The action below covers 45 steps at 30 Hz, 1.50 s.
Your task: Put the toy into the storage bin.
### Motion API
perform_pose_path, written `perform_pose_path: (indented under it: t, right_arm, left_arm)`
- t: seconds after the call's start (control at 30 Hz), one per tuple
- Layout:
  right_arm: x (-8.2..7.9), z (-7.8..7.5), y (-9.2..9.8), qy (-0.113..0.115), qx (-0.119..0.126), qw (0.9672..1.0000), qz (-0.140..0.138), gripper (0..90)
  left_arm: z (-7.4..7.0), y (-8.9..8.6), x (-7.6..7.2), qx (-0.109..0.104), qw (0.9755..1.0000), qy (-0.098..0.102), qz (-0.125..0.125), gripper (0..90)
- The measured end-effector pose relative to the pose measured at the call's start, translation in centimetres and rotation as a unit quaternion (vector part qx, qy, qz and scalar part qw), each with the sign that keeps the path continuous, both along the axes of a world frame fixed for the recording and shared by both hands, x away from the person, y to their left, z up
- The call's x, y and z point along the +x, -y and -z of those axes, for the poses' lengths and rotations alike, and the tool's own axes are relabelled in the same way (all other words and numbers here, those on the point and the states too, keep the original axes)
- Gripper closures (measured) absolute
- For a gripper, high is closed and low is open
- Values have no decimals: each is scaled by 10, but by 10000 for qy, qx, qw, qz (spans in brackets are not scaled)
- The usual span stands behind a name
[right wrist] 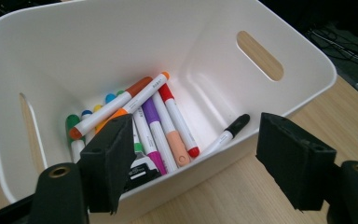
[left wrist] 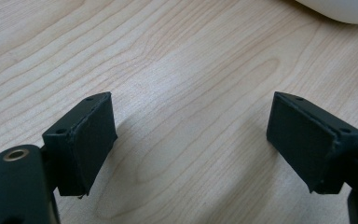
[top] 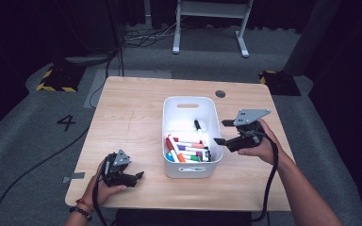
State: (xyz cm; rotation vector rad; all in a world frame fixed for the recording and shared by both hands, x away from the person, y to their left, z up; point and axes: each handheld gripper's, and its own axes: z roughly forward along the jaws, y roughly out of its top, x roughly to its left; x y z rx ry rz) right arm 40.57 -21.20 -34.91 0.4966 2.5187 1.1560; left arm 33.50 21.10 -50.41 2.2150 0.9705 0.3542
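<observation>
Wooden table (top: 136, 122), right gripper (top: 220, 132) open-jawed beside white bin (top: 188, 101) of markers (top: 188, 149).

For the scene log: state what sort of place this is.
Probably a lab or recording studio, not a home. A lone wooden table stands on grey carpet with a taped number 4, hazard-striped bases sit at the dark edges, and cables run across the floor.

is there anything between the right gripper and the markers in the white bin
Only the bin's own wall. The right gripper is open and empty beside the white bin, near its right rim, and the markers lie on the bin's floor below that rim. From above the bin is open, with no lid over them.
</observation>
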Motion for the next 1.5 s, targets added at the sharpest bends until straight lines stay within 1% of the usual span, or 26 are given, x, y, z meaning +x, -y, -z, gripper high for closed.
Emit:
perform_pose_path:
  t: [0.2, 0.37, 0.4, 0.57, 0.63, 0.93, 0.97, 1.1, 1.13, 1.17, 1.2, 1.27, 1.3, 1.33, 1.5]
  right_arm:
    - [-3, -1, 14, 20, 93, 9997, 227, 278]
    - [-6, 0, 25, 10, 224, 9992, 331, 278]
    - [-6, 0, 27, 31, 209, 9992, 329, 278]
    - [-8, 5, 37, -9, 220, 9986, 488, 278]
    - [-9, 7, 41, 2, 210, 9985, 497, 278]
    - [-10, 23, 53, 18, 1, 9974, 727, 278]
    - [-10, 25, 54, -17, -13, 9970, 767, 278]
    - [-9, 35, 56, -12, -140, 9965, 826, 279]
    - [-9, 37, 56, 0, -193, 9962, 852, 279]
    - [-10, 40, 56, -34, -252, 9955, 909, 278]
    - [-10, 42, 56, -7, -306, 9950, 949, 278]
    - [-10, 47, 57, 2, -356, 9951, 919, 276]
    - [-10, 49, 57, -39, -364, 9952, 905, 275]
    - [-11, 51, 57, -25, -373, 9949, 937, 275]
    - [-11, 65, 59, -139, -438, 9942, 974, 275]
  left_arm:
    - [0, 0, 0, -1, 10000, 0, -1, 158]
    - [0, 0, 0, -1, 10000, 0, 0, 158]
    - [0, 0, 0, -3, 10000, -1, 0, 158]
    - [0, 0, 0, -2, 10000, 0, 0, 158]
    - [0, 0, 0, -1, 10000, -1, -1, 158]
    - [0, 0, 0, 3, 10000, 6, 0, 157]
    - [0, 0, 0, -3, 10000, -2, 0, 158]
    - [0, 0, 0, -1, 10000, 1, -1, 158]
    - [0, 0, 0, -1, 10000, 0, 1, 158]
    - [0, 0, 0, -1, 10000, 1, -2, 158]
    - [0, 0, 0, 1, 10000, 0, 2, 158]
    - [0, 0, 0, 2, 10000, -1, 3, 158]
    - [0, 0, 0, 1, 10000, -1, 1, 158]
    - [0, 0, 0, 0, 10000, -1, 1, 158]
    - [0, 0, 0, -1, 10000, 0, 1, 158]
